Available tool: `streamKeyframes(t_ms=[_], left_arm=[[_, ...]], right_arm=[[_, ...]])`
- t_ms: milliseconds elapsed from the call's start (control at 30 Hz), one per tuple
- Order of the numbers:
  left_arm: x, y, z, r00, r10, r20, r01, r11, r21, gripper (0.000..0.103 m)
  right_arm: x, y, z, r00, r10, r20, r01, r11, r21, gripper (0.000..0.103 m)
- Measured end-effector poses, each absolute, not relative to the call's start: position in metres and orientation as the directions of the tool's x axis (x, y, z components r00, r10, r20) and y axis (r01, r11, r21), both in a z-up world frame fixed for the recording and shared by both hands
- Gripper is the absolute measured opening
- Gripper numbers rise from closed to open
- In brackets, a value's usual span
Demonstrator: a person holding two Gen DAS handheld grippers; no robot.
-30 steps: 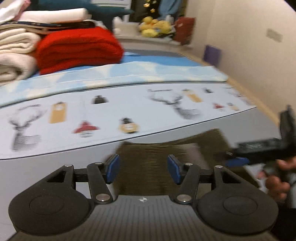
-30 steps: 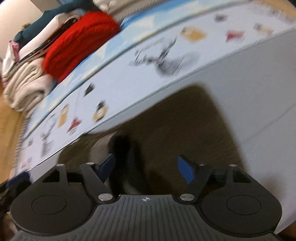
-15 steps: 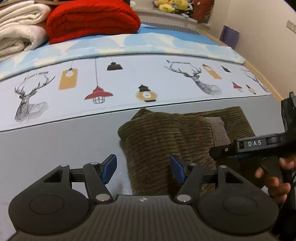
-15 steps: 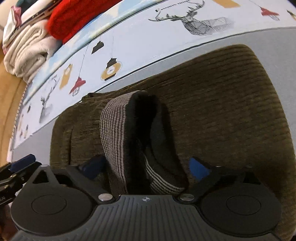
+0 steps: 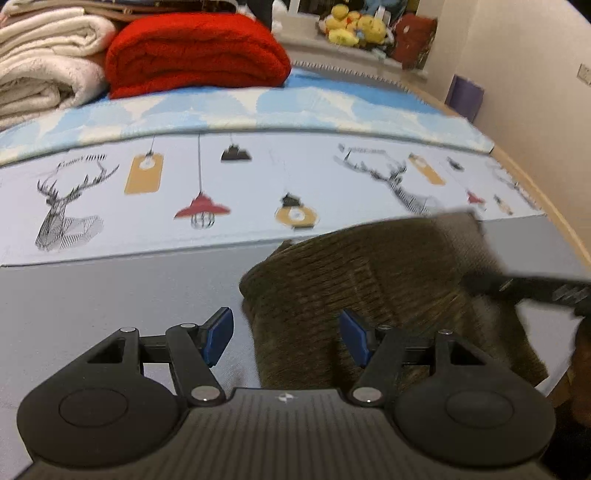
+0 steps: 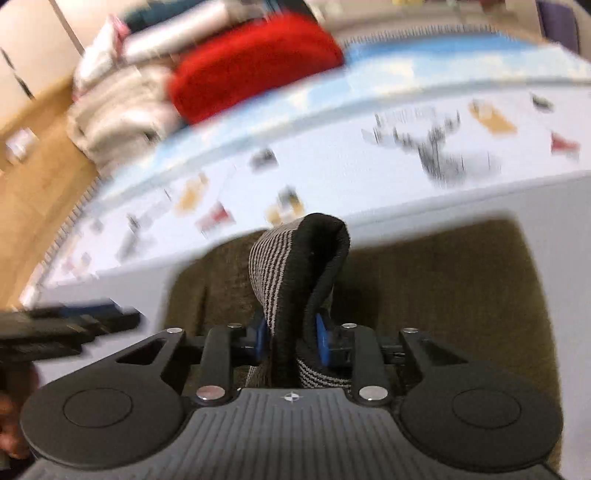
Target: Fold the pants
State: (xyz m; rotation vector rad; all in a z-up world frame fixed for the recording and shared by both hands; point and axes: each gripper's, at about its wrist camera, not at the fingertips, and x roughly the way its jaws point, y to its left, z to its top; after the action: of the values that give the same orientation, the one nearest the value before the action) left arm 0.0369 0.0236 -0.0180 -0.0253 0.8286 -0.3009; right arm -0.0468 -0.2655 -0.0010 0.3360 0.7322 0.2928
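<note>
In the left wrist view we saw cream towels [image 5: 40, 85] stacked at the far left, and just beside them a folded red blanket [image 5: 195, 51], both on a sky-blue cloth [image 5: 295, 107]. Nearer to us lay a pale sheet [image 5: 147, 206] printed with deer heads and lamps, and nearer still a plain grey surface [image 5: 92, 295]. Our left gripper [image 5: 287, 334] had its jaws spread wide and held nothing; its blue pads [image 5: 218, 334] sat one over the grey surface and one over the pants. The brown corduroy pants [image 5: 369, 280] lay in a folded heap on the grey surface, right of centre, with their far edge touching the printed sheet. At the right edge a blurred black bar, our right gripper [image 5: 524, 286], hung over the pants. Yellow soft toys [image 5: 351, 27] sat far back by the wall.

In the right wrist view the background was smeared. Our right gripper [image 6: 291, 338] was pinched narrow on the striped grey-and-black waistband [image 6: 291, 258], which stood up in a loop between its fingers above the flat brown cloth of the pants [image 6: 461, 295]. The left gripper [image 6: 66, 328] showed as a dark blur at the left edge.
</note>
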Motion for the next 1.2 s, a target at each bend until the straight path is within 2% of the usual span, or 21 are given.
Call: streamKeyframes(t_ms=[100,167,233,333,467,567,600,633,667,700,733,800,833,900,1000,1067,1133,1167,1200], left_arm=[[0.033,0.021,-0.009,0.668,-0.315,-0.674,0.286,0.945,-0.158,0.067],[0.03,0.017,-0.004,0.675,-0.356,-0.646,0.325,0.93,-0.173,0.063],[0.026,0.008,-0.001,0.67,-0.406,-0.622,0.382,0.907,-0.18,0.06],[0.019,-0.011,0.0,0.645,-0.469,-0.604,0.476,0.864,-0.162,0.055],[0.013,-0.037,-0.009,0.537,-0.549,-0.64,0.597,0.784,-0.171,0.051],[0.005,-0.057,-0.021,0.443,-0.567,-0.694,0.675,0.721,-0.158,0.047],[0.004,-0.063,-0.028,0.401,-0.56,-0.725,0.695,0.701,-0.157,0.046],[0.004,-0.069,-0.038,0.356,-0.534,-0.767,0.708,0.69,-0.153,0.045],[0.004,-0.074,-0.053,0.308,-0.49,-0.815,0.717,0.683,-0.14,0.045],[0.004,-0.08,-0.067,0.272,-0.429,-0.861,0.727,0.678,-0.108,0.044],[0.003,-0.086,-0.078,0.266,-0.373,-0.889,0.741,0.669,-0.059,0.045],[0.006,-0.091,-0.079,0.259,-0.37,-0.892,0.747,0.663,-0.058,0.045],[0.011,-0.09,-0.078,0.242,-0.386,-0.89,0.732,0.675,-0.094,0.045],[0.02,-0.086,-0.07,0.251,-0.425,-0.869,0.698,0.702,-0.141,0.045],[0.035,-0.073,-0.044,0.391,-0.524,-0.757,0.62,0.758,-0.204,0.045],[0.051,-0.065,-0.033,0.49,-0.536,-0.687,0.539,0.806,-0.245,0.045],[0.065,-0.067,-0.034,0.548,-0.501,-0.669,0.482,0.844,-0.237,0.036],[0.072,-0.07,-0.038,0.56,-0.476,-0.678,0.466,0.858,-0.218,0.017],[0.08,-0.075,-0.043,0.552,-0.461,-0.695,0.461,0.863,-0.207,0.009]], right_arm=[[-0.067,-0.297,0.029,0.784,0.38,-0.492,-0.156,0.887,0.435,0.024],[-0.073,-0.323,0.036,0.804,0.32,-0.501,-0.086,0.897,0.434,0.023],[-0.071,-0.355,0.03,0.793,0.237,-0.561,0.043,0.897,0.44,0.022],[-0.064,-0.384,0.009,0.737,0.1,-0.669,0.208,0.907,0.365,0.017],[-0.05,-0.395,-0.021,0.632,0.077,-0.771,0.275,0.908,0.316,0.013],[-0.06,-0.397,-0.018,0.638,0.078,-0.766,0.267,0.91,0.316,0.018],[-0.063,-0.395,-0.014,0.649,0.094,-0.755,0.243,0.914,0.323,0.025],[-0.065,-0.393,-0.013,0.657,0.115,-0.745,0.209,0.922,0.327,0.038],[-0.066,-0.387,-0.014,0.654,0.136,-0.744,0.172,0.931,0.321,0.045],[-0.066,-0.379,-0.016,0.635,0.155,-0.757,0.135,0.943,0.306,0.059],[-0.065,-0.373,-0.023,0.595,0.163,-0.787,0.101,0.956,0.274,0.066],[-0.062,-0.364,-0.045,0.492,0.117,-0.862,0.072,0.982,0.174,0.067],[-0.062,-0.364,-0.053,0.468,0.095,-0.879,0.084,0.985,0.152,0.071],[-0.061,-0.373,-0.056,0.462,0.111,-0.88,0.133,0.972,0.193,0.076],[-0.063,-0.378,-0.055,0.47,0.127,-0.873,0.132,0.968,0.212,0.076],[-0.063,-0.376,-0.057,0.47,0.119,-0.874,0.122,0.972,0.199,0.075],[-0.063,-0.375,-0.057,0.471,0.113,-0.875,0.115,0.975,0.188,0.075],[-0.061,-0.372,-0.057,0.47,0.112,-0.876,0.116,0.976,0.187,0.075],[-0.06,-0.373,-0.057,0.468,0.113,-0.877,0.118,0.975,0.188,0.075]])
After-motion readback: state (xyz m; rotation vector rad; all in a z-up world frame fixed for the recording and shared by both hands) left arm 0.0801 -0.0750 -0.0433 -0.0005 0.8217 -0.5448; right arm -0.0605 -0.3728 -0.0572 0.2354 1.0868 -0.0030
